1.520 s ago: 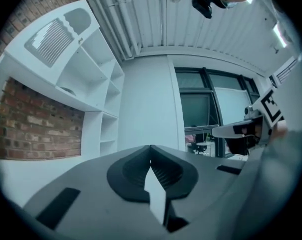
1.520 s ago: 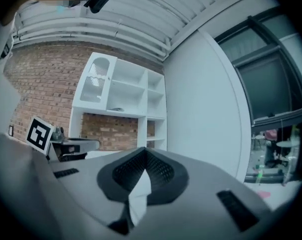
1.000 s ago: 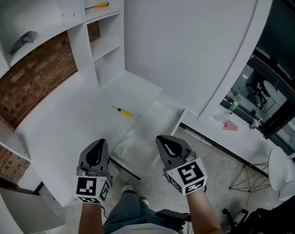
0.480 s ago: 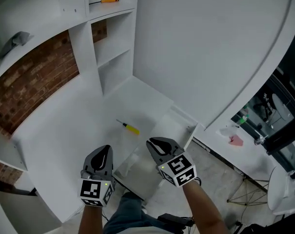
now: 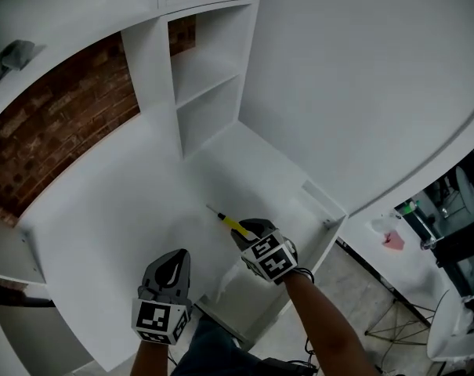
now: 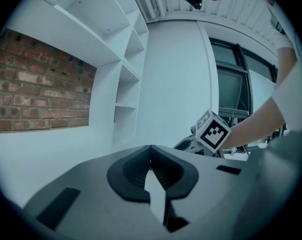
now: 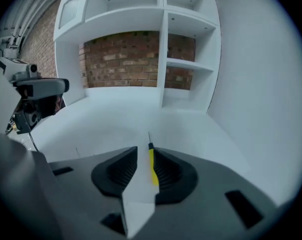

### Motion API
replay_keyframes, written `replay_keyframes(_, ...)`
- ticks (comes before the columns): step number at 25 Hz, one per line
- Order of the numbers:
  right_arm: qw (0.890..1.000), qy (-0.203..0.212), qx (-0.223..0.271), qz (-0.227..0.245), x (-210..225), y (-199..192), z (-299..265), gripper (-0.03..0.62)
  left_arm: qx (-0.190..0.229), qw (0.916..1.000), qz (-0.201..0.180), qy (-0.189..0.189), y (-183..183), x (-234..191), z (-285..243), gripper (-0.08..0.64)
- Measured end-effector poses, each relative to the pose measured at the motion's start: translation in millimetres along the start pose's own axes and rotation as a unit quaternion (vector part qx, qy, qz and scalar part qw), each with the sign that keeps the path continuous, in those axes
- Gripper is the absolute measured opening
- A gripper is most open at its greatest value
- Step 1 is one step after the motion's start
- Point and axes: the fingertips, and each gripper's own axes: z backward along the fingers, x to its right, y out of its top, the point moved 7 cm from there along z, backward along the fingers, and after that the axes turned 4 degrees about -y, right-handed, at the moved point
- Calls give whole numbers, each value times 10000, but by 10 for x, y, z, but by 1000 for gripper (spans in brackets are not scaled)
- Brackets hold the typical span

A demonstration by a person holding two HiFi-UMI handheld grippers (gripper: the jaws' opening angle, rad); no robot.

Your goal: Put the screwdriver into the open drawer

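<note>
Grab step: the right tool straddles, jaws apart, the yellow-handled screwdriver lying on the white desk; the left tool is closed, empty. Next, I'd guess: squeeze, carry right into the open white drawer.

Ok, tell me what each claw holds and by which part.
Nothing is held. The right claw is open around the yellow handle of the screwdriver, not clamped on it; the left claw is shut on nothing.

No readable words or numbers; the left gripper and right gripper carry only black-and-white square markers
</note>
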Motion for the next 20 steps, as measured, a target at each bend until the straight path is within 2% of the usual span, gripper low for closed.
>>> replay_keyframes(8, 9951, 228, -955, 143, 151, -144, -632, 114, -241, 9993, 119, -253, -117, -238, -292, 14)
replay_keyframes(11, 9915, 286, -1206, 406, 125, -178, -728, 112, -326, 9990, 156, -248, -101, -310, -356, 14)
replay_keyframes(14, 9894, 296, -1290, 591, 107, -192, -768, 84, -233, 9993, 191, -234, -102, -369, -412, 14)
replay_keyframes(20, 9897, 345, -1245, 618, 104, -148, -696, 78, -118, 9997, 133, -165, -62, -416, -393, 14)
